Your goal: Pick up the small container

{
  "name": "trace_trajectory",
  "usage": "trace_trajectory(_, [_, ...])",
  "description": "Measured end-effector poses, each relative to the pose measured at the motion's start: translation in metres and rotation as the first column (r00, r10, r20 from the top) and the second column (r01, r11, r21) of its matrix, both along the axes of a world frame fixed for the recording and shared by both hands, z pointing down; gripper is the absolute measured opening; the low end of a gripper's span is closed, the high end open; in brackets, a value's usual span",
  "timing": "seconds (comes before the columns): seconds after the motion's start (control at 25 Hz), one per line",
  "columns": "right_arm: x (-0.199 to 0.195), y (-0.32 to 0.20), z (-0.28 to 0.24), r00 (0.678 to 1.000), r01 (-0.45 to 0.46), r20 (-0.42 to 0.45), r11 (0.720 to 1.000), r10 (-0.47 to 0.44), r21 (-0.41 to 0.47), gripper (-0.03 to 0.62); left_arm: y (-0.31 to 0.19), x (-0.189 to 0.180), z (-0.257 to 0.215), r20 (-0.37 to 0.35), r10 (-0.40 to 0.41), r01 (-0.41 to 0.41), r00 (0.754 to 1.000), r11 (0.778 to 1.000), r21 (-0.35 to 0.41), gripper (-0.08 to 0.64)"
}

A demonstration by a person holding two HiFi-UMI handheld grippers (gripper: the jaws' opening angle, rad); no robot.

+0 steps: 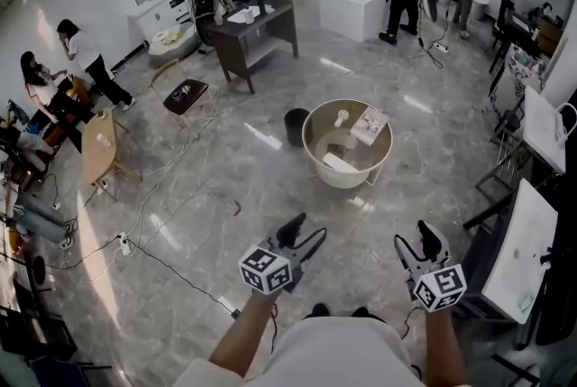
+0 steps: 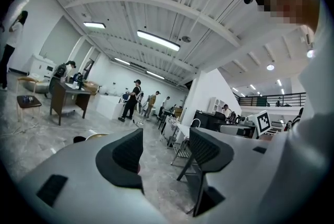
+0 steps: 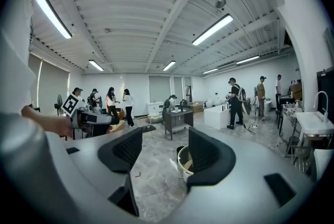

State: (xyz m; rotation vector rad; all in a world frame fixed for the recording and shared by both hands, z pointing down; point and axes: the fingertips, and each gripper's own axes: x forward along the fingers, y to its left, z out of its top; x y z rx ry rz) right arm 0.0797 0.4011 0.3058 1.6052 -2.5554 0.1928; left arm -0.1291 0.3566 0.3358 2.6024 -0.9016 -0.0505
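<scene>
A round white tub [image 1: 317, 161] on a thin stand sits on the grey floor ahead of me, holding a small white cup-like container [image 1: 341, 117], a flat printed pack and other white items. A small black bin [image 1: 297, 125] stands just left of it. My left gripper [image 1: 304, 234] and right gripper [image 1: 416, 240] are held low in front of me, well short of the tub, both open with nothing between the jaws. The right gripper view [image 3: 164, 154] shows the tub's rim [image 3: 182, 161] beyond the jaws. In the left gripper view [image 2: 165, 154], the jaws frame only floor.
A dark desk [image 1: 254, 32] and a small black stool [image 1: 186, 95] stand to the far left. A white counter [image 1: 353, 4] with people by it is at the back. White basins [image 1: 521, 252] line the right. Cables [image 1: 171, 272] run across the floor at left.
</scene>
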Motion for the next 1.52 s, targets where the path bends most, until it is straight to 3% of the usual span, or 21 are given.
trace_trajectory(0.76, [-0.016, -0.01, 0.011, 1.0, -0.011, -0.01, 0.999, 0.011, -0.03, 0.287, -0.012, -0.013, 0.01, -0.004, 0.024, -0.024, 1.0, 0.999, -0.024, 0.311])
trace_trajectory(1.24, [0.005, -0.1, 0.028, 0.999, 0.036, -0.022, 0.998, -0.037, -0.046, 0.285, -0.091, 0.013, 0.023, 0.025, -0.007, 0.008, 1.0, 0.999, -0.038, 0.314])
trace_trajectory(1.52, [0.039, -0.166, 0.033, 0.998, 0.055, -0.022, 0.996, -0.057, -0.066, 0.285, -0.151, 0.049, 0.027, 0.047, -0.01, 0.012, 0.999, 0.999, -0.047, 0.314])
